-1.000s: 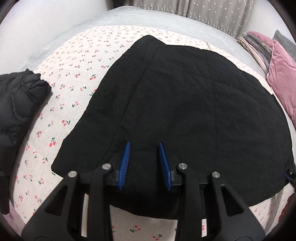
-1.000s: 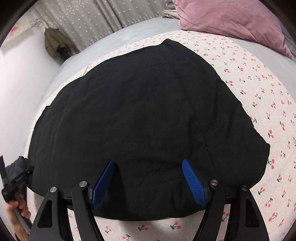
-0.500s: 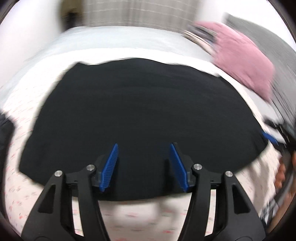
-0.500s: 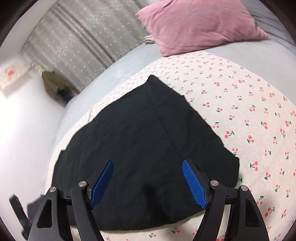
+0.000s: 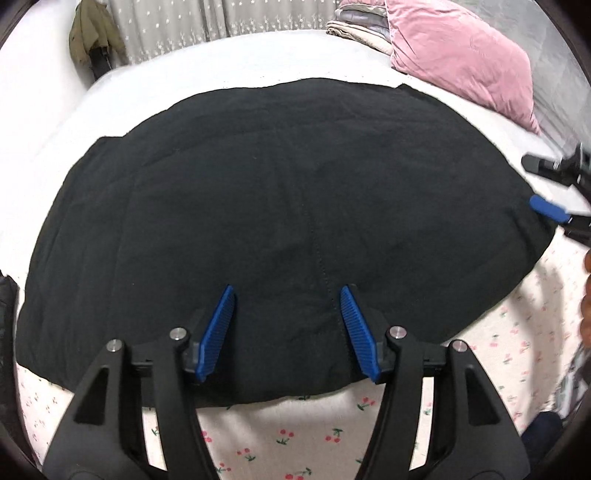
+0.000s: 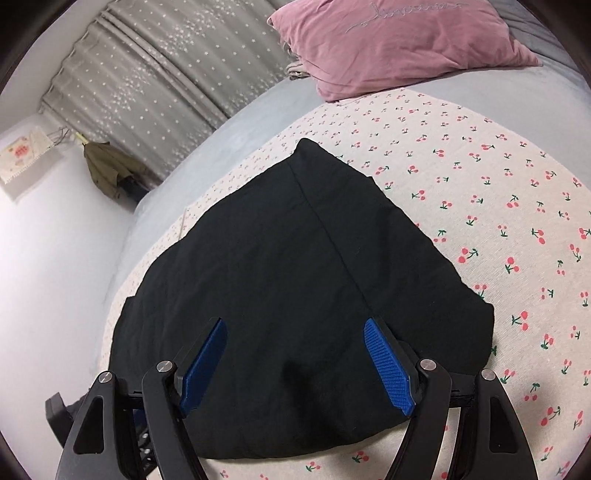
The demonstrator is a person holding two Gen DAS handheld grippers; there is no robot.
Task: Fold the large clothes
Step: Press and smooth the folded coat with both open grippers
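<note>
A large black quilted garment (image 5: pixel 280 192) lies folded flat on the cherry-print bed sheet (image 5: pixel 295 439). My left gripper (image 5: pixel 287 295) hovers over its near edge, blue pads apart, nothing between them. In the right wrist view the same black garment (image 6: pixel 295 266) tapers away toward a far corner. My right gripper (image 6: pixel 295 326) stands wide open above its near part, gripping nothing. One blue pad of the right gripper (image 5: pixel 548 208) shows at the garment's right edge in the left wrist view.
A pink pillow (image 6: pixel 391 44) and folded bedding (image 5: pixel 358 29) lie at the head of the bed. Grey star-print curtains (image 6: pixel 166 74) and an olive jacket (image 6: pixel 107 166) stand behind. Another black padded garment (image 5: pixel 5 306) sits at the left edge. A hand (image 5: pixel 585 317) shows far right.
My left gripper's jaws have spread wider, and it swung across the garment's near edge, rolling as it went. The right gripper tilted up, so more of the sheet and pillow show.
</note>
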